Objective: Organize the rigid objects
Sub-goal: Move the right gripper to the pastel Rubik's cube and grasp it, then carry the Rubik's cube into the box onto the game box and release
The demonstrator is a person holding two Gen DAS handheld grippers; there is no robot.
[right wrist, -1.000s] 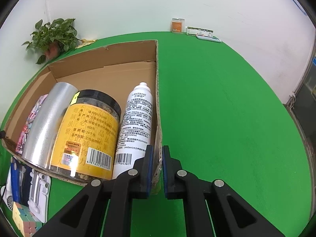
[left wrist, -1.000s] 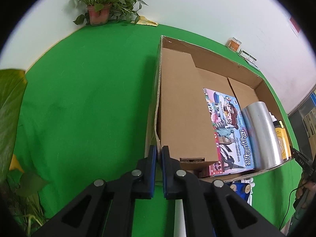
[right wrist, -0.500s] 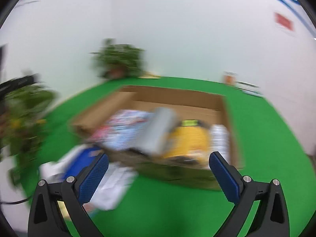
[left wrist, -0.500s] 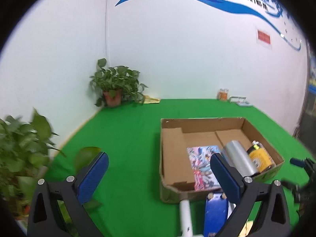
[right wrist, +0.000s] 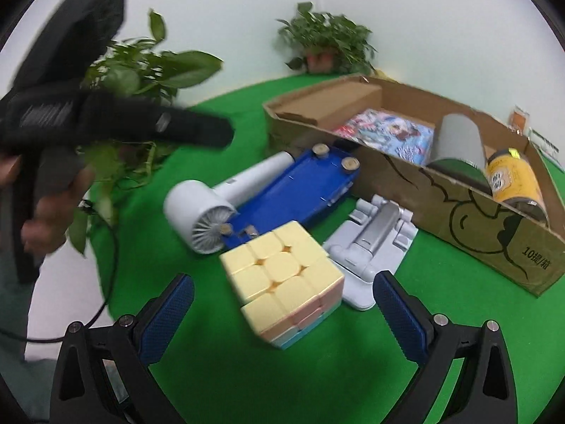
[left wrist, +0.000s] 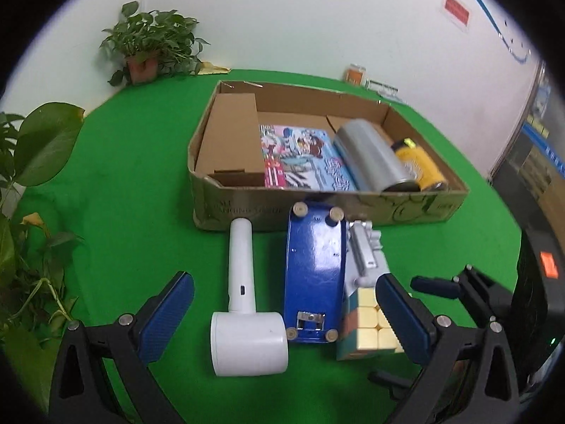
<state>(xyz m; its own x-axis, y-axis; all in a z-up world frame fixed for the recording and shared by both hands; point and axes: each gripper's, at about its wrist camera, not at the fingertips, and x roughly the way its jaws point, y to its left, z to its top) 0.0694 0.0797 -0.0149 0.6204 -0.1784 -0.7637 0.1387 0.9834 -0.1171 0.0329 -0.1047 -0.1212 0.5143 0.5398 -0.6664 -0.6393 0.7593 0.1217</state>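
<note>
Both tongs hang over a green table (left wrist: 123, 183), each empty. The left tongs (left wrist: 282, 312) stand wide open above a white hair dryer (left wrist: 247, 318) and a blue case (left wrist: 314, 268), which lie side by side between the spread fingers, clear of the pads. The pastel cube (left wrist: 367, 314) sits just inside the right-hand finger of that pair, partly hidden by it.

The right tongs (right wrist: 282, 312) are easing closed from wide, with the cube (right wrist: 282, 275) lying on the table in the gap ahead of them, touched by neither pad. Just beyond the cube, on its right, rests a grey stand (right wrist: 374, 247); behind it on the left lie the blue case (right wrist: 293, 190) and the dryer (right wrist: 204, 215).

A cardboard box (left wrist: 353, 208) sits past these loose pieces, near the far ends of the dryer and case. Inside it lie a picture book (left wrist: 300, 155), a silver cylinder (left wrist: 370, 157) and a yellow jar (left wrist: 420, 166), side by side. A hand (right wrist: 53, 208) grips the left tool's black handle at the edge of the right view. Potted plants (left wrist: 152, 46) stand by the wall.
</note>
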